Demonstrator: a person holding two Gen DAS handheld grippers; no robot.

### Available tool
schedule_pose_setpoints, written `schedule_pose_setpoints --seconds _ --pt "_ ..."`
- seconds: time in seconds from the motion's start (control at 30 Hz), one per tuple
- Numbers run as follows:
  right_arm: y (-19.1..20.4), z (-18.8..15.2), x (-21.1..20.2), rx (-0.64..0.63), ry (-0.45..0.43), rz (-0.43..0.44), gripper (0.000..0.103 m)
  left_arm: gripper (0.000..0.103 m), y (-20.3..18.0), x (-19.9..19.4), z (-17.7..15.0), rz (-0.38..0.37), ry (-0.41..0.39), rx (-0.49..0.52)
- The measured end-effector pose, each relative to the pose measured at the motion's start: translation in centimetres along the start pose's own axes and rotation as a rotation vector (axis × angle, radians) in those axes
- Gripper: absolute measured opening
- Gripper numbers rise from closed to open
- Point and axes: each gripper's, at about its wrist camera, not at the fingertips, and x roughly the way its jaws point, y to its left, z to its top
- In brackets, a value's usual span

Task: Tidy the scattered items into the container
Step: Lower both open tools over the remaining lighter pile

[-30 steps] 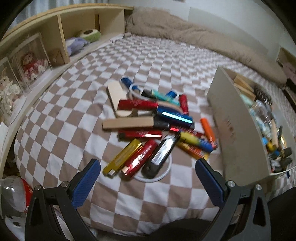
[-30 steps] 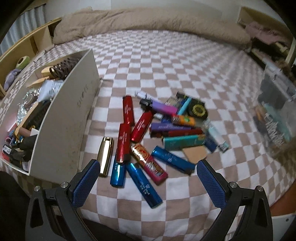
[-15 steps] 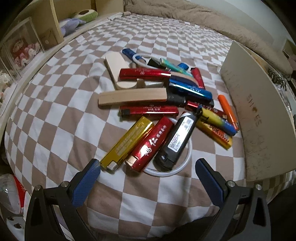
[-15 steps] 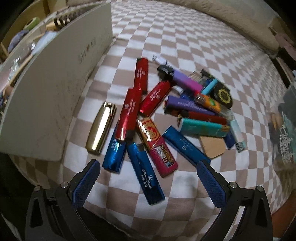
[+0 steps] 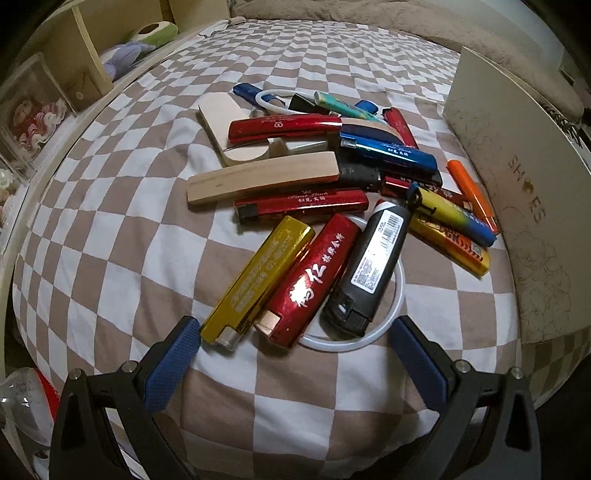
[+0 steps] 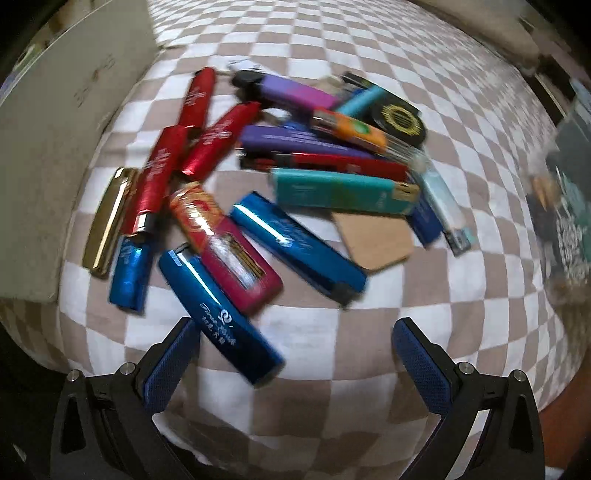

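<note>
A heap of lighters and small wooden pieces lies on the checkered bedspread in each wrist view. My left gripper (image 5: 293, 332) is open, its blue pads flanking the near ends of a gold lighter (image 5: 258, 280), a red lighter (image 5: 310, 280) and a black lighter (image 5: 369, 269) that rests on a white ring (image 5: 395, 314). My right gripper (image 6: 293, 332) is open just behind a blue lighter (image 6: 221, 314); a crimson lighter (image 6: 221, 240) and another blue lighter (image 6: 299, 243) lie beyond it. The beige box stands at the right (image 5: 517, 177) of the left heap and at the left (image 6: 55, 122) of the right heap.
A wooden headboard shelf (image 5: 85, 66) with plush toys runs along the left of the bed. A beige duvet (image 5: 369, 18) is bunched at the far end. A clear bin (image 6: 565, 192) of items sits at the right edge. The bed's near edge lies just under both grippers.
Both grippers have come down and forward toward their heaps, so the lighters look much larger and closer. Both stay open. The right wrist view is blurred by motion.
</note>
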Motion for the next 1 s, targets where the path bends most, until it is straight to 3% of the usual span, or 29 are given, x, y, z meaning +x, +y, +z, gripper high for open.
schedule_pose_setpoints --seconds 0.13,0.43,0.63,0.73,1.0 --pt "-1.7 -0.4 0.2 0.052 -0.005 0.028 0.103 0.103 0.8 0.1 0.1 0.028 -0.001 -0.005" --pt "-5.1 -0.8 0.1 0.175 -0.034 0.014 0.103 0.103 4.2 1.0 1.0 0.055 -0.018 -0.117" --pt "-5.7 -1.1 -0.2 0.198 -0.047 0.003 0.103 0.103 5.1 1.5 2.4 0.073 -0.036 -0.133" --pt "-6.1 -1.3 -0.3 0.205 -0.05 -0.002 0.103 0.103 6.4 2.3 3.4 0.151 -0.042 -0.166" --pt "-7.1 -2.8 -0.7 0.236 -0.062 -0.008 0.103 0.103 6.9 2.1 3.4 0.171 -0.063 -0.153"
